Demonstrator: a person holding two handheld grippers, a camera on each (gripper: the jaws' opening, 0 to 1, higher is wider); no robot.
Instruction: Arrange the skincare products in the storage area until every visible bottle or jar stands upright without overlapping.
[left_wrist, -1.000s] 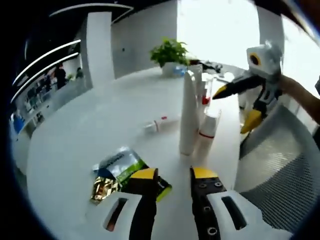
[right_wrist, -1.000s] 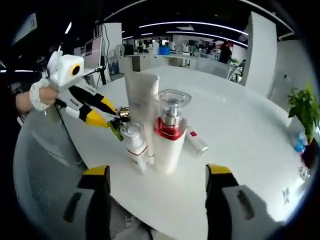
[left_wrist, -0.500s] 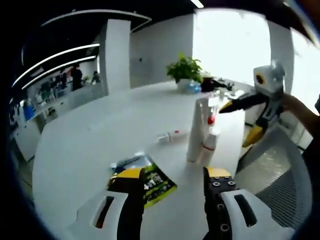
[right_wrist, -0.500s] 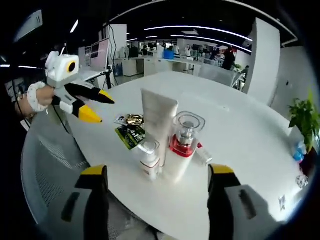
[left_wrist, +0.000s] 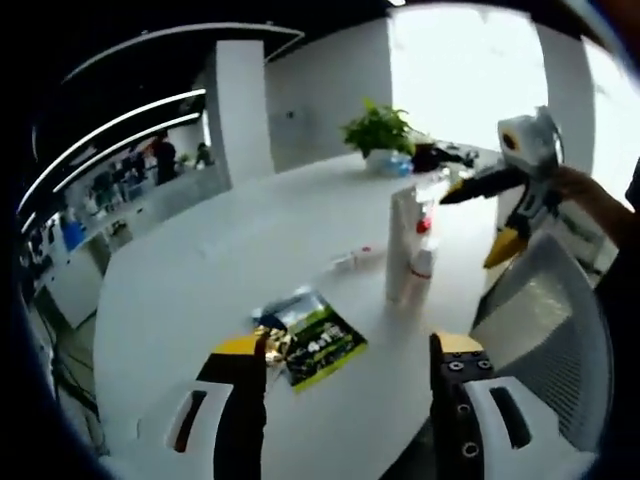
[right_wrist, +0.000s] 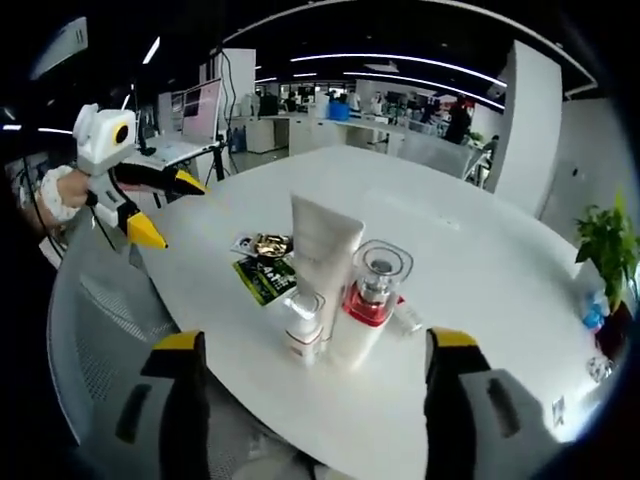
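On the far left of the right gripper view, the left gripper (right_wrist: 165, 210) hangs in the air off the table's edge, yellow-tipped jaws spread apart with nothing between them, a hand (right_wrist: 55, 192) wrapped around its grip. Moving right across the white round table (right_wrist: 480, 260), flat sachets (right_wrist: 262, 270) lie on the surface, one gold and one dark green, just beside the bottle group. Then the cluster itself: a tall white tube (right_wrist: 322, 245) stands upright, a small white bottle (right_wrist: 302, 325) with a red band stands in front of it, and a pump bottle (right_wrist: 364, 305) with a clear cap and red collar stands touching alongside. Behind that one, a small tube (right_wrist: 405, 318) lies on its side on the table. Further right, a potted plant (right_wrist: 605, 225) sits at the table's far edge. The right gripper (right_wrist: 308, 350) is well back from the products, jaws wide apart and empty; in the left gripper view it hovers beyond the bottles, above a mesh chair (left_wrist: 535, 320).
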